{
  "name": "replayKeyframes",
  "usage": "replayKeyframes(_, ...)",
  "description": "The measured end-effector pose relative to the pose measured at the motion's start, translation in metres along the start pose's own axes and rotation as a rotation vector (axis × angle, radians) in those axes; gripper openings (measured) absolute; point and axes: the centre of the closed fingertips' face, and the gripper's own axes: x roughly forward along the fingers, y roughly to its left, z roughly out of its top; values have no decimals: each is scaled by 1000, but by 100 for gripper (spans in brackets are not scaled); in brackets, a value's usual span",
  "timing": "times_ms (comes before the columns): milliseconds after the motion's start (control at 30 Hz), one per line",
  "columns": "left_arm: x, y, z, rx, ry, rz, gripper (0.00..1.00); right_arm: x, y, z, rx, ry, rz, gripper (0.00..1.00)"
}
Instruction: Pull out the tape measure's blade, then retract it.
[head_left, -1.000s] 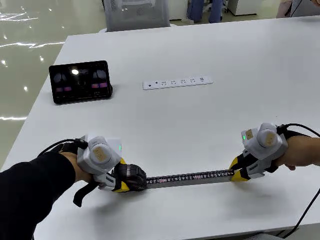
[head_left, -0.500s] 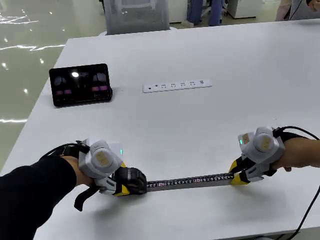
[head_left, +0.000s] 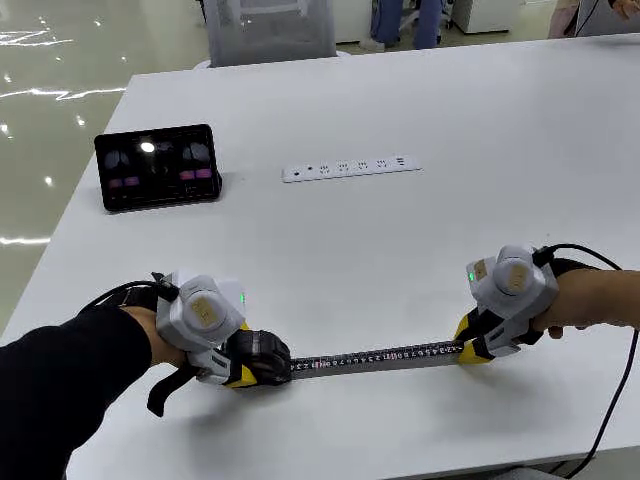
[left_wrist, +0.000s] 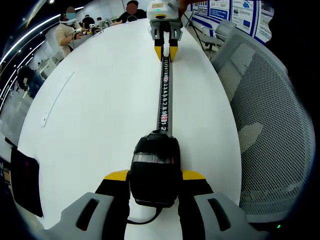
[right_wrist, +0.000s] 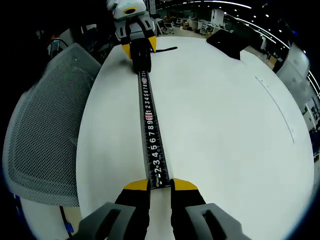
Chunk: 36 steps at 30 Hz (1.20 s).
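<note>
Head view has the tape measure (head_left: 258, 357) down on the white counter (head_left: 400, 240), close to the near edge and over on the person's left. It's a black case with its blade (head_left: 375, 357) pulled out in a straight line to the right.

The printed numbers face up (super easy to read in the right gripper view, with a red mark partway along). I can't tell if the blade is lying on the surface or floating just above it.

The left tongs (head_left: 245, 368) are clamped on the case, one yellow-tipped jaw on each side. In the left gripper view the case plugs the whole gap between them, and the blade runs straight away toward the other tool. The right tongs (head_left: 467, 350) are closed on the blade's free end, pinching it right at the lowest numbers. So the two tools sit well apart, with the blade stretched between them.

Further out, a white power strip (head_left: 350, 167) lies flat around mid-counter, well behind the blade. A dark tablet (head_left: 158, 165) stands propped toward the far left, screen lit with some pinkish patches. A black cable (head_left: 615, 400) trails off the right-hand tool toward the near edge. In the left gripper view a grey mesh chair (left_wrist: 265, 115) sits just past the counter edge that the blade runs along.
</note>
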Motion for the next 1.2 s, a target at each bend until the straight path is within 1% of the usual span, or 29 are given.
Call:
replayKeyframes(100,-1,0,0,-1,2,0,31,0,0,0,18,-8,-7,12)
replayKeyframes(133,-3,1,0,-12,-2,-4,31,-1,1,0,14,-8,-8,12)
replayKeyframes(200,-8,2,0,-30,-9,-5,32,0,1,1,-54,0,-14,13)
replayKeyframes(233,-10,3,-2,-36,-10,-5,32,-1,3,0,-41,10,-19,13)
replayKeyframes(367,-16,6,-7,-57,-6,-5,34,-1,4,0,-38,27,-15,16)
replayKeyframes(533,-22,9,-8,-100,-19,11,39,-2,7,-1,-27,28,-7,22)
replayKeyframes(600,-22,10,-9,-102,-22,16,39,-3,5,-1,11,21,-15,22)
replayKeyframes(700,-24,11,-9,-131,-28,26,41,-5,2,2,59,-9,-31,24)
replayKeyframes(733,-25,12,-9,-145,-32,33,42,-6,3,4,87,-20,-36,24)
replayKeyframes(767,-25,12,-9,-154,-35,37,43,-8,3,4,97,-27,-40,24)
replayKeyframes(867,-30,14,-9,-212,-61,53,46,-10,-2,5,146,-60,-66,25)
replayKeyframes(900,-31,17,-10,-244,-75,68,48,-12,-1,6,165,-70,-77,25)
replayKeyframes(967,-34,19,-12,-288,-92,81,52,-13,-3,3,190,-85,-93,26)
replayKeyframes(1033,-36,19,-12,-312,-108,84,53,-14,-3,3,212,-100,-103,27)
replayKeyframes(1100,-38,19,-14,-338,-124,88,53,-16,-6,0,244,-117,-128,29)
replayKeyframes(1133,-40,19,-15,-357,-133,96,53,-19,-8,-1,268,-135,-145,30)
replayKeyframes(1200,-42,20,-16,-380,-140,106,55,-21,-10,-2,294,-153,-162,32)
